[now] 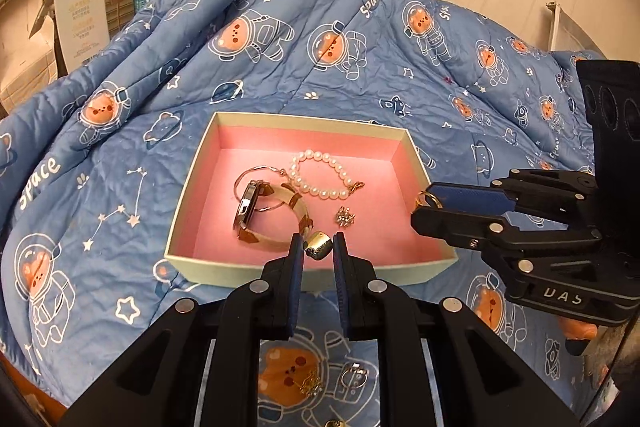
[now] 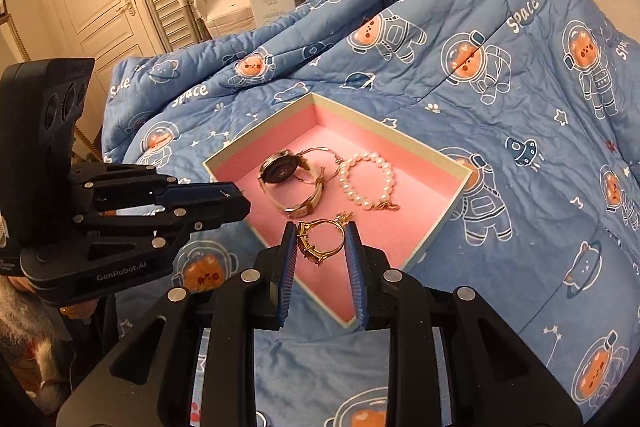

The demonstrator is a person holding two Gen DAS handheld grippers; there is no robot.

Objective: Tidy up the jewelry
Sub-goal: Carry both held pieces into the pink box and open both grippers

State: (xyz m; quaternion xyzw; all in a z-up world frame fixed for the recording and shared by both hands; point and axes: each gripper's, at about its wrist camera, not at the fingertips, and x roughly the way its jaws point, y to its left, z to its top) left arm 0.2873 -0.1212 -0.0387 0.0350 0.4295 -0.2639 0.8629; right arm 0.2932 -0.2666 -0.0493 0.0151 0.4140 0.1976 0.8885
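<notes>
Left gripper (image 1: 318,247) pinches a small silver ring (image 1: 319,245) at lower centre, right gripper (image 2: 320,241) clamps a gold ring (image 2: 320,241) mid-frame. Both hang over the pink-lined box (image 1: 308,125) (watch (image 1: 260,213) and pearl bracelet (image 1: 320,175) inside) on the bed's blue quilt (image 1: 360,39).

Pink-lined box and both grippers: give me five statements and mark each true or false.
1. The left gripper holds a small silver piece. True.
2. The right gripper is empty. False: it is shut on a gold ring.
3. The pearl bracelet lies on the blue quilt. False: it lies inside the box.
4. A watch lies in the box. True.
5. The box has a lid on. False: it is open-topped.
</notes>
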